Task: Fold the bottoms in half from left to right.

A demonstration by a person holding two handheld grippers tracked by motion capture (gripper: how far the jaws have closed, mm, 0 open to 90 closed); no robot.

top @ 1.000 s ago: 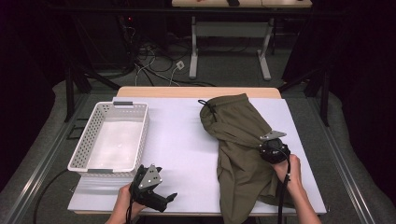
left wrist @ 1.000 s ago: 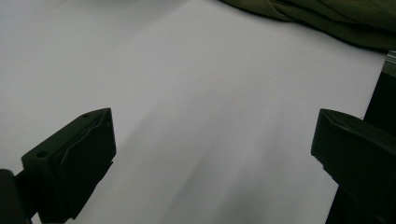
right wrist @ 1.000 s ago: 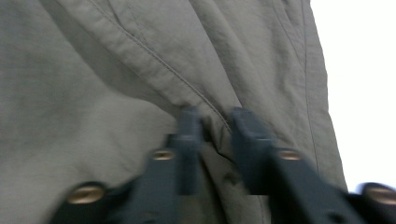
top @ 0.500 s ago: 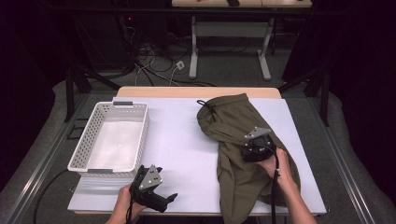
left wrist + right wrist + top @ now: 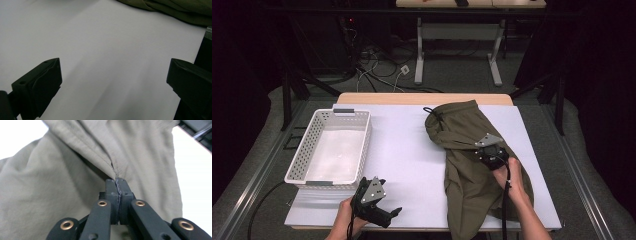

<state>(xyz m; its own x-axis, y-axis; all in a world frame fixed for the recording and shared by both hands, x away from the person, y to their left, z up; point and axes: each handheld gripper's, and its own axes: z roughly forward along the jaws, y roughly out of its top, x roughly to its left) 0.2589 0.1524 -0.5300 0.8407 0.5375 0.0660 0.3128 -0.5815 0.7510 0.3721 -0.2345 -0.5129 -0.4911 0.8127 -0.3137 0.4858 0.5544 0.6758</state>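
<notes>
Olive cloth point(image 5: 62, 195) we pinch by a fold in our right gripper point(image 5: 116, 181); left gripper point(image 5: 112, 82) gapes wide (over bare tabletop point(image 5: 112, 45)).

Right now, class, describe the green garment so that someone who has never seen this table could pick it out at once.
Find the white table and look at its right half, away from the white basket on the left. There lies the olive-green garment, crumpled, a dark drawstring at its far end. It is the one soft cloth thing there, with a fold pinched in the shut right claw.
</notes>
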